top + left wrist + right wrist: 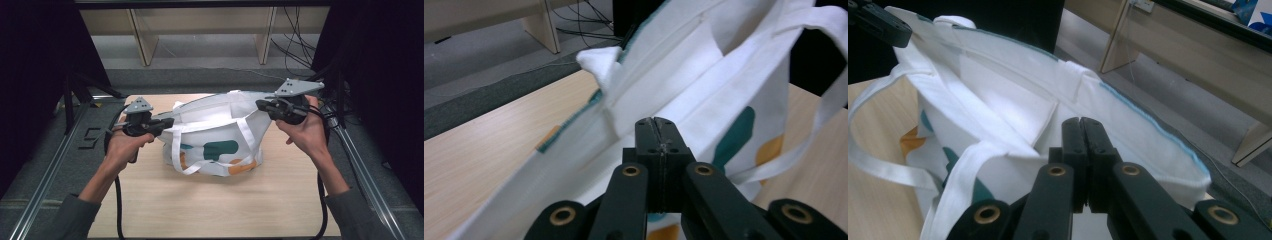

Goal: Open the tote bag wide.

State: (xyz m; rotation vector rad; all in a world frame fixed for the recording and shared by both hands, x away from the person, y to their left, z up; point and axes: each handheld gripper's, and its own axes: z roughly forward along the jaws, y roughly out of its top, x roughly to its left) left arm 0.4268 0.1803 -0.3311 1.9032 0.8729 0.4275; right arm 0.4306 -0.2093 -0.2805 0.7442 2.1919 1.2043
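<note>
The left tool [167, 123] and the right tool [261, 105] are each closed on the rim of a white tote bag [215, 137]. The bag is held stretched open above the desk [210, 210]; teal and orange shapes are printed on it.

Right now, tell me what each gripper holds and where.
Both hold the white bag: left gripper pinches its top rim at one end, right gripper at the other.

High view: overhead, facing forward and down on the table [210, 205]. Gripper views: close, along closed jaws from opposite ends. All three share the white bag [220, 135].
</note>
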